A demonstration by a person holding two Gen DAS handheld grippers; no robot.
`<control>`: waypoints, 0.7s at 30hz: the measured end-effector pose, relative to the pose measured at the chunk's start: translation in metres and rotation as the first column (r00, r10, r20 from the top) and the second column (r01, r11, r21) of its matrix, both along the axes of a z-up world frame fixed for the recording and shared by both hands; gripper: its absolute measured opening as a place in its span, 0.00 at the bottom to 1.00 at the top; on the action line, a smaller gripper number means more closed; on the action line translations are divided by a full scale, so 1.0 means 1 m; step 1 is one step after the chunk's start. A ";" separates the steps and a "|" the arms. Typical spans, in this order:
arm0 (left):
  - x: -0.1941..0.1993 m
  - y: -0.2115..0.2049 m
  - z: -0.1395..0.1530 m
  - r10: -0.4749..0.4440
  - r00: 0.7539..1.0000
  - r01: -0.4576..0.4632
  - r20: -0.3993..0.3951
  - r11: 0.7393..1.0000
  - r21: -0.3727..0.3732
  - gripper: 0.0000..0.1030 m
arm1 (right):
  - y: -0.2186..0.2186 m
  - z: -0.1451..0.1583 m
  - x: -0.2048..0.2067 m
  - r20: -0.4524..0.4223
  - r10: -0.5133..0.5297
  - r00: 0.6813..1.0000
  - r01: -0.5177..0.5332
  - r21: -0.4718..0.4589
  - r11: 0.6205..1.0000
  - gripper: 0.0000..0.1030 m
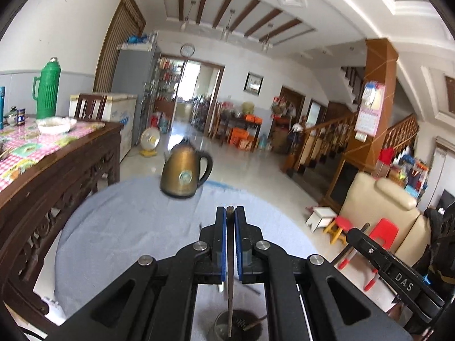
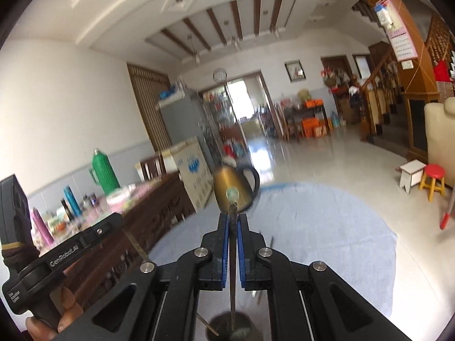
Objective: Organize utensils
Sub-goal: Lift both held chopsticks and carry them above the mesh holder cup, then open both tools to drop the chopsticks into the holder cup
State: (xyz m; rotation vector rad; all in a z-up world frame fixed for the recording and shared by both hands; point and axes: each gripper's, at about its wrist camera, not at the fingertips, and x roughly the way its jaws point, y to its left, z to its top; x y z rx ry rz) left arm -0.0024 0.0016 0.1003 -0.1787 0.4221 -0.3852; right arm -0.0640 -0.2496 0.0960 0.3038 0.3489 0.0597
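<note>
My left gripper (image 1: 230,210) is shut on a thin dark chopstick (image 1: 229,284) that hangs straight down between the blue pads. Its lower end reaches into a round metal utensil holder (image 1: 220,326) on the table below. My right gripper (image 2: 232,216) is likewise shut on a thin dark chopstick (image 2: 233,284) above the same holder (image 2: 246,331). A slanted stick (image 2: 209,325) leans inside the holder. Each gripper appears at the edge of the other view: the right gripper (image 1: 352,231) and the left gripper (image 2: 116,218), with a hand below it.
A bronze kettle (image 1: 184,173) stands at the far side of the round table under a blue-grey cloth (image 1: 128,227). A carved wooden sideboard (image 1: 57,176) with a green thermos (image 1: 47,89) is on the left. Small stools (image 1: 339,226) and a cream sofa (image 1: 381,199) are on the right.
</note>
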 end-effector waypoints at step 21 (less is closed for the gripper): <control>0.007 0.032 -0.017 0.104 0.993 -0.104 -0.057 0.995 -0.006 0.39 | -0.042 -0.016 -0.010 -0.012 -0.106 0.994 0.107 0.119 0.987 0.57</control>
